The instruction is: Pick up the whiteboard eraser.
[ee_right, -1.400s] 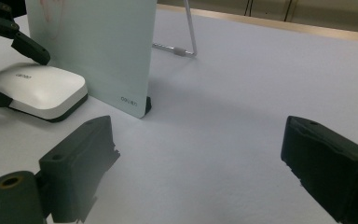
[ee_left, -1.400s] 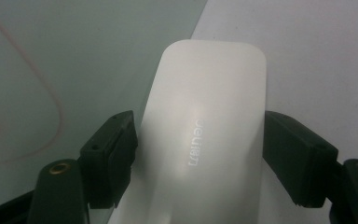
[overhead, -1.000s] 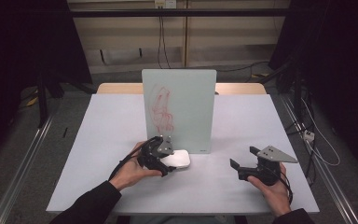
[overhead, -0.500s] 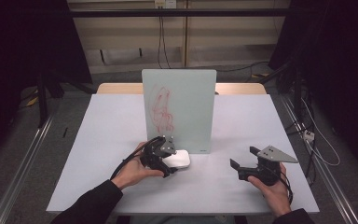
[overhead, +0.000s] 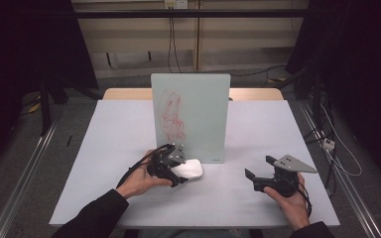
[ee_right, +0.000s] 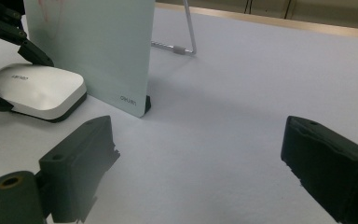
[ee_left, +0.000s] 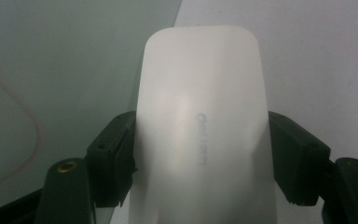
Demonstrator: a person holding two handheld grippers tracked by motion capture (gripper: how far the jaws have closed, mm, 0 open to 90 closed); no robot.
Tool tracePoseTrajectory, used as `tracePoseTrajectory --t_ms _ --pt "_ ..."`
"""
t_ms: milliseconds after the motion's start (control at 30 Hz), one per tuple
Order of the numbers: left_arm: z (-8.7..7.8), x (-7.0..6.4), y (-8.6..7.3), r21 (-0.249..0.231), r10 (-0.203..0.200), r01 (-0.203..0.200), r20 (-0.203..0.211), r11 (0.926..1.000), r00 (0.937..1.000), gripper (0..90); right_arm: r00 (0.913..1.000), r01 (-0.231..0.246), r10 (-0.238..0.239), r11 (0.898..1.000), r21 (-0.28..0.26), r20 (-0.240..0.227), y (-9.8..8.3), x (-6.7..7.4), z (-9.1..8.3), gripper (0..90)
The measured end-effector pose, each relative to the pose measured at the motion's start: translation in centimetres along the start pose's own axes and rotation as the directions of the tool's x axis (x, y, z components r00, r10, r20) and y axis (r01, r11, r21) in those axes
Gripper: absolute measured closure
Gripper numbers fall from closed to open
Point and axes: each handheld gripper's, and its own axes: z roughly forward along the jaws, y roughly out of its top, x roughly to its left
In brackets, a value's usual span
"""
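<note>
A white board eraser [overhead: 192,168] lies on the table just in front of an upright glass whiteboard [overhead: 198,114] marked with red scribbles. My left gripper [overhead: 181,171] is shut on the eraser. Its jaws have just been closing with the eraser between them. In the left gripper view both black pads [ee_left: 114,158] press the sides of the eraser [ee_left: 200,107]. My right gripper [overhead: 259,167] rests low at the right front of the table, open, with nothing between its jaws. In the right gripper view the eraser [ee_right: 32,88] and whiteboard [ee_right: 98,46] are ahead to the left of my right gripper [ee_right: 200,163].
The pale table [overhead: 263,124] has bare surface to the left and right of the board. A thin metal stand leg [ee_right: 186,32] props the board from behind. Dark floor, rails and cables surround the table.
</note>
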Motion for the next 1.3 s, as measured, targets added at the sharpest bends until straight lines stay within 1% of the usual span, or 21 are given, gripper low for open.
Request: tracePoseTrajectory --t_ms 167,233,367,500,533,567,600,700,733,767,833,900,933,967,1033,1067,1100,1200,1233,1267,1300 --pt "-0.1 -0.1 0.0 -0.007 -0.009 0.009 0.003 0.9999 1.0 30.8 1.0 0.0 0.0 1.0 -0.002 -0.002 0.0 0.0 0.0 9.3" --pt "-0.3 -0.1 0.1 -0.001 -0.008 0.009 0.017 1.0 0.9998 30.8 1.0 0.0 0.0 1.0 -0.002 -0.001 0.0 0.0 0.0 9.3" --pt "-0.7 -0.2 0.1 -0.014 -0.022 0.022 0.019 0.9997 0.9996 30.8 1.0 -0.002 0.002 1.0 -0.003 -0.003 0.0 0.0 0.0 9.3" --pt "-1.1 -0.1 0.0 -0.036 -0.06 0.06 0.013 0.9976 0.9981 30.8 1.0 0.001 -0.001 1.0 -0.001 -0.003 0.0 0.0 0.1 9.3" --pt "-1.4 0.1 -0.1 -0.054 -0.09 0.092 0.022 0.9943 0.9957 30.8 1.0 -0.002 0.002 1.0 0.001 -0.002 0.0 0.0 0.1 9.3" --pt "-1.5 0.0 -0.1 -0.072 -0.103 0.104 0.016 0.992 0.9946 30.8 1.0 -0.003 0.003 1.0 0.0 -0.002 0.0 0.0 0.1 9.3" --pt "-1.5 0.0 -0.1 -0.072 -0.103 0.104 0.016 0.992 0.9946 30.8 1.0 -0.006 0.006 1.0 0.0 -0.002 0.1 0.1 0.1 9.3" --pt "-2.1 0.0 -0.3 -0.102 -0.137 0.139 0.029 0.985 0.9901 30.8 1.0 -0.009 0.009 1.0 0.0 -0.002 0.1 0.1 0.2 9.3" --pt "-2.2 0.0 -0.4 -0.123 -0.139 0.141 0.021 0.9824 0.9901 30.9 0.9999 -0.011 0.011 1.0 0.0 0.0 0.1 0.0 0.2 9.3" --pt "-2.3 0.0 -0.4 -0.128 -0.144 0.145 0.013 0.9812 0.9894 30.8 0.9999 -0.012 0.012 1.0 0.002 0.001 0.1 0.0 0.2 9.3" --pt "-2.5 -0.1 -0.5 -0.155 -0.167 0.168 0.018 0.9736 0.9857 30.9 0.9999 -0.015 0.015 1.0 0.001 0.002 0.1 0.0 0.2 9.3" --pt "-2.8 -0.2 -0.6 -0.171 -0.175 0.175 0.015 0.9695 0.9844 30.8 0.9999 -0.016 0.016 1.0 -0.003 0.002 0.1 -0.1 0.2 9.3" --pt "-3.0 -0.2 -0.6 -0.186 -0.187 0.187 0.015 0.9647 0.9822 30.8 0.9998 -0.017 0.017 1.0 0.0 0.003 0.1 -0.1 0.2 9.3" --pt "-3.2 -0.2 -0.7 -0.189 -0.189 0.187 0.008 0.9638 0.9819 30.9 0.9999 -0.017 0.017 1.0 -0.001 0.002 0.1 -0.1 0.2 9.3" --pt "-3.5 -0.4 -0.8 -0.218 -0.209 0.204 0.0 0.9544 0.9778 30.8 0.9999 -0.015 0.015 1.0 -0.004 0.001 0.1 0.0 0.2 9.3" --pt "-3.7 -0.4 -0.8 -0.227 -0.218 0.214 0.008 0.9502 0.976 30.8 0.9999 -0.015 0.015 1.0 0.0 0.0 0.1 0.0 0.2 9.3" --pt "-4.1 -0.4 -0.8 -0.227 -0.211 0.205 -0.002 0.9521 0.9775 30.8 0.9999 -0.015 0.015 1.0 0.0 -0.001 0.1 0.0 0.2 9.3" --pt "-5.0 -0.7 -0.9 -0.261 -0.226 0.21 -0.034 0.9423 0.9735 30.8 0.9999 -0.014 0.014 1.0 -0.003 0.0 0.1 0.0 0.2 9.3" --pt "-5.3 -0.7 -1.0 -0.255 -0.227 0.212 -0.03 0.9435 0.9735 30.9 0.9999 -0.015 0.015 1.0 -0.002 0.0 0.1 0.0 0.2 9.3" --pt "-5.4 -0.8 -1.1 -0.281 -0.241 0.221 -0.035 0.9338 0.97 30.8 0.9999 -0.014 0.014 1.0 -0.003 -0.002 0.1 0.0 0.2 9.3" --pt "-5.5 -0.9 -1.2 -0.285 -0.24 0.22 -0.037 0.9328 0.9701 30.9 0.9999 -0.012 0.012 1.0 -0.002 -0.001 0.1 0.0 0.2 9.3"
